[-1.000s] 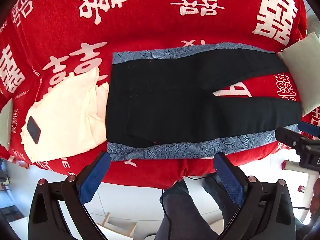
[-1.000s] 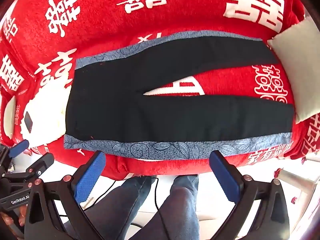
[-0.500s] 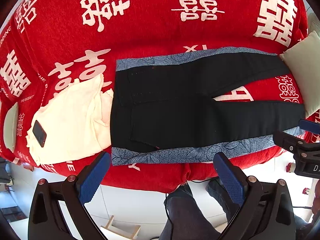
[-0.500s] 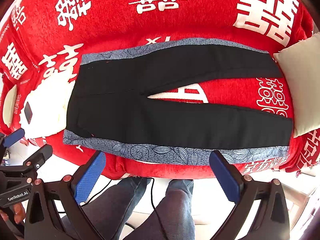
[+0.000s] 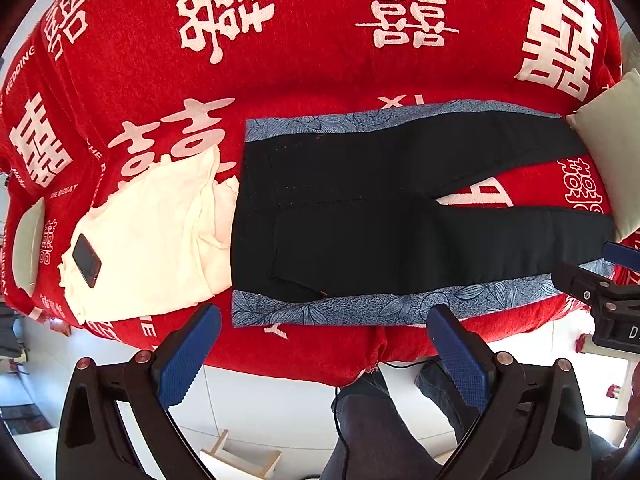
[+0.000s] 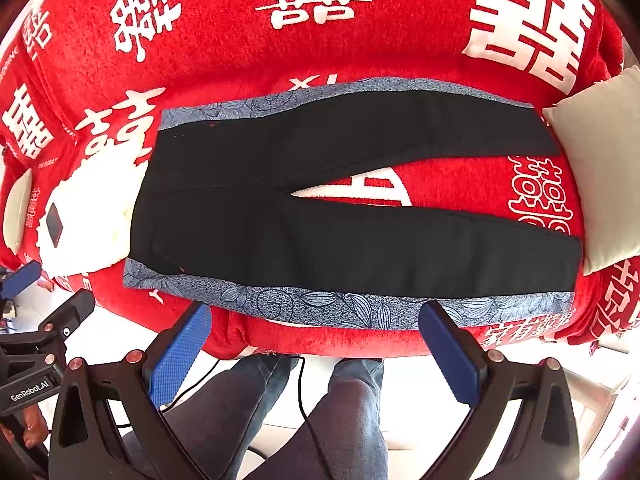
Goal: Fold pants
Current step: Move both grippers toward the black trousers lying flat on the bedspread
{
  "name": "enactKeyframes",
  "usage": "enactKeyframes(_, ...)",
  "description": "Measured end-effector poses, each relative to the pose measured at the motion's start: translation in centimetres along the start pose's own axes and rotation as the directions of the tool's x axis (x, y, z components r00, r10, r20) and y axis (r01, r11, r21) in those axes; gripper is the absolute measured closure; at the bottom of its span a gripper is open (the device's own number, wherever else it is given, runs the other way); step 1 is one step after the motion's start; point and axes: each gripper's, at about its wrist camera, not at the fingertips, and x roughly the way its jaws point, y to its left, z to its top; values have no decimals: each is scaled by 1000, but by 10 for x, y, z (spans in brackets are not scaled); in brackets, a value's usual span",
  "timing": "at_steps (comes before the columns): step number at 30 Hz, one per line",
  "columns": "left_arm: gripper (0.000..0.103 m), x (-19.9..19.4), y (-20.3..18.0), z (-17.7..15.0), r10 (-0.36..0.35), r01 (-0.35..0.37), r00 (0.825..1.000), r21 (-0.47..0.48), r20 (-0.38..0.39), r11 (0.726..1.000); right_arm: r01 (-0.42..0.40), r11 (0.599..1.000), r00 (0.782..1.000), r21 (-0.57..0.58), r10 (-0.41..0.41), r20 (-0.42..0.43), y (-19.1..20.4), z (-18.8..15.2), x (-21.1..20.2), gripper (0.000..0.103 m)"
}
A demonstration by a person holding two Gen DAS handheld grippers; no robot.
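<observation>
Covering the sofa (image 5: pixel 320 60): red blanket (image 6: pixel 400 40).

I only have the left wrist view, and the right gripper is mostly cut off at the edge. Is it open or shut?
Observer: Open. In the right wrist view, the right gripper has its blue pads wide apart with nothing between them.
Operator: It also hides the end of the near leg of the pants from me. How does that end lie?
Observer: The near leg's hem lies flat on the red sofa cover, beside the lower corner of the cream cushion.
Operator: Is the right gripper touching the cloth?
Observer: No. It hangs at the sofa's front edge, above the person's legs.
</observation>
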Motion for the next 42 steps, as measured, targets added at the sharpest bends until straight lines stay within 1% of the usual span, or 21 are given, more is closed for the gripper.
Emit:
enactKeyframes(6,0,-3,0,0,13,-12,1000,-8,7,1000,-2,1000,1000,4,2,13,-3,1,-3,0)
enactKeyframes(33,0,-13,-18,-3,74,-74,997,-8,34,997,-37,999,999,-15,37,26,-16,2,-6,0)
enactKeyframes(36,0,-14,-19,-3,76,-76,997,-16,30,997,-39,999,999,-23,39,25,-17,2,-5,0)
enactKeyframes(42,0,-14,-23,-1,67,-65,997,-82,30,995,-41,998,999,-48,41,14,-24,3,-3,0)
